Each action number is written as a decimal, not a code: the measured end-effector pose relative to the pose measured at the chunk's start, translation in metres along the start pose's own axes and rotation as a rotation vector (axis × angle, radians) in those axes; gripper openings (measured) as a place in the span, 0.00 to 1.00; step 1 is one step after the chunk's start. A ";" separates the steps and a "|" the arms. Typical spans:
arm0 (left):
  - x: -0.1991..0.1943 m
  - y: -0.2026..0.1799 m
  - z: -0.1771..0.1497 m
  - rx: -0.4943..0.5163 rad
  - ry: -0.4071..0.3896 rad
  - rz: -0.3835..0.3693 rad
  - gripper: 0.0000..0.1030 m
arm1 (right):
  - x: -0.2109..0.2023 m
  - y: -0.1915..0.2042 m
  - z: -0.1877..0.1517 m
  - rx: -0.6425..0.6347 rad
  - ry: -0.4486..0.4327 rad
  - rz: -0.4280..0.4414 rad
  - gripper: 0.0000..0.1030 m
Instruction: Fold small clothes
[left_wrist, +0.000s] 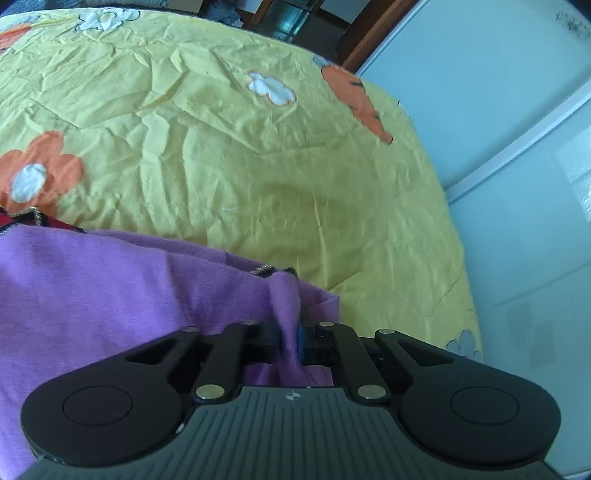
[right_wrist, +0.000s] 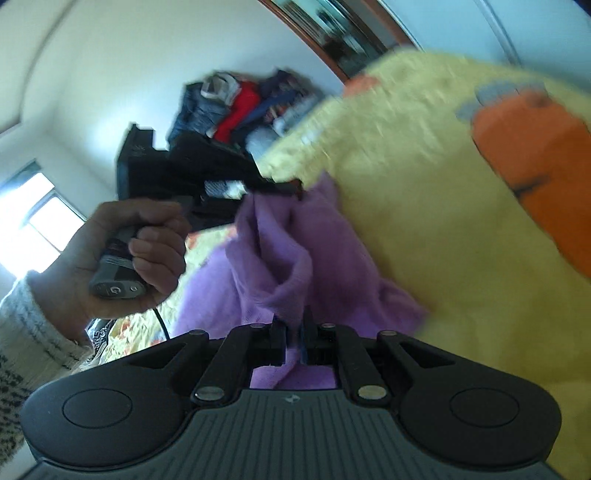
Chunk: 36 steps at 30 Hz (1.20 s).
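Note:
A purple garment lies on the yellow bedspread at the lower left of the left wrist view. A red and black patterned edge shows at its far side. My left gripper is shut on a bunched fold of this garment near its right corner. In the blurred right wrist view the same purple garment hangs in folds, and my right gripper is shut on another part of it. A person's hand holds the left gripper's handle there.
The bedspread carries orange and white flowers and an orange carrot. White wardrobe doors stand past the bed's right edge. A pile of clothes sits behind, and a bright window is at the left.

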<state>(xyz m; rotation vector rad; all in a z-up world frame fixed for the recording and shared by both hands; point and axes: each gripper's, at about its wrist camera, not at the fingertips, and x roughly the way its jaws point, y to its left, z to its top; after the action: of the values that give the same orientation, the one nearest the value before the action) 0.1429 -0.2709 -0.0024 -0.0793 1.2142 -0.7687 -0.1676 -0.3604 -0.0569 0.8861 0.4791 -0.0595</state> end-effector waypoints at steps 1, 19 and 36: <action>-0.001 0.002 0.000 -0.001 -0.001 -0.016 0.20 | 0.001 -0.004 0.000 0.021 0.010 0.003 0.17; -0.139 0.105 -0.179 0.017 -0.076 0.078 0.83 | 0.012 0.017 0.018 -0.294 0.087 -0.074 0.05; -0.127 0.107 -0.196 0.049 -0.047 0.103 0.98 | 0.028 0.011 0.084 -0.283 0.105 0.023 0.66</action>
<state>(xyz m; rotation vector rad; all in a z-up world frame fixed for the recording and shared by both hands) 0.0095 -0.0528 -0.0215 0.0056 1.1451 -0.7020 -0.1087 -0.4131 -0.0161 0.6190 0.5596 0.0753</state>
